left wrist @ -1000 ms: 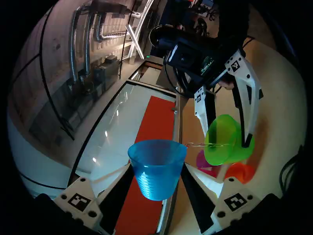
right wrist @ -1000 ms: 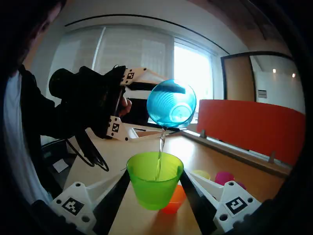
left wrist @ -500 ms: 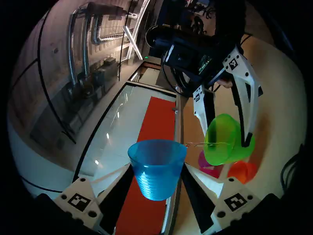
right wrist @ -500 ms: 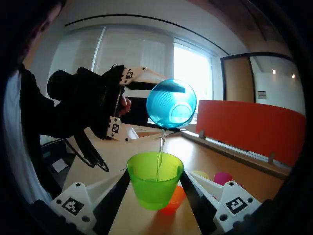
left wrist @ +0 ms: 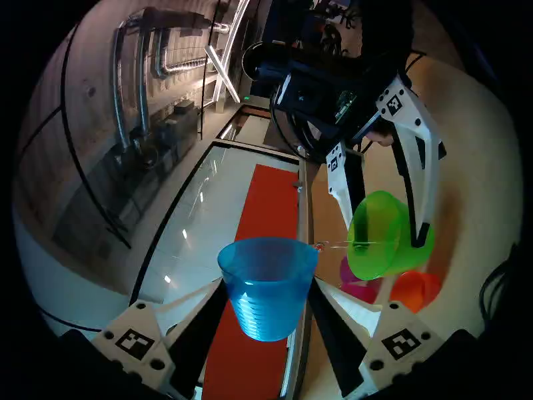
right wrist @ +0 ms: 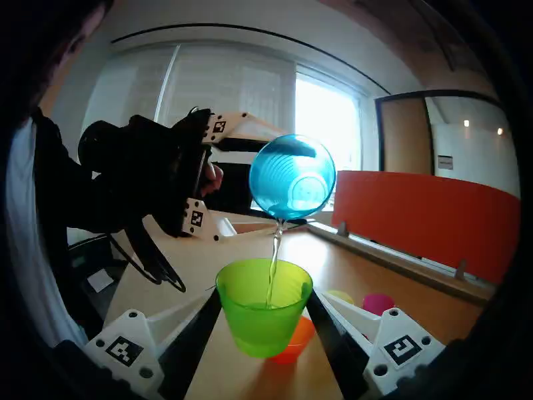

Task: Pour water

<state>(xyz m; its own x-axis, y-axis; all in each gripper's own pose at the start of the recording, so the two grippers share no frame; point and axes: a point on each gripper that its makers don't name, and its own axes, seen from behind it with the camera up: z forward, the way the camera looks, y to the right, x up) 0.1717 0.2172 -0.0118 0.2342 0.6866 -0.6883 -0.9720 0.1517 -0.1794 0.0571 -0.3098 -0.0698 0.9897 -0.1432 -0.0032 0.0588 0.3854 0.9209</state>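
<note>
Water (right wrist: 274, 257) pouring, left hand-held gripper (left wrist: 266, 292) clamps blue cup (right wrist: 291, 177), right hand-held gripper (right wrist: 263, 303) clamps green cup (right wrist: 263, 323) beneath

Blue cup (left wrist: 268, 290): translucent plastic, glossy, fine ribs on lower wall. Green cup (right wrist: 264, 313): translucent plastic, smooth, glossy. Water (right wrist: 273, 257): clear thin stream, glinting. Orange cup (right wrist: 298, 339) at 5 o'clock of green cup: same shiny see-through plastic. Pink cup (right wrist: 378, 303) at 3 o'clock: likewise. Right gripper (right wrist: 264, 295): white matt hard plastic, black matt inner faces, printed black-and-white tags. Table (right wrist: 220, 263): pale wood-look top, smooth, satin sheen. Divider (right wrist: 426, 213) at 3 o'clock: orange-red, matt, material unclear. Pipes (left wrist: 117, 87) at 10 o'clock in left gripper view: bare metal, dull shine.
</note>
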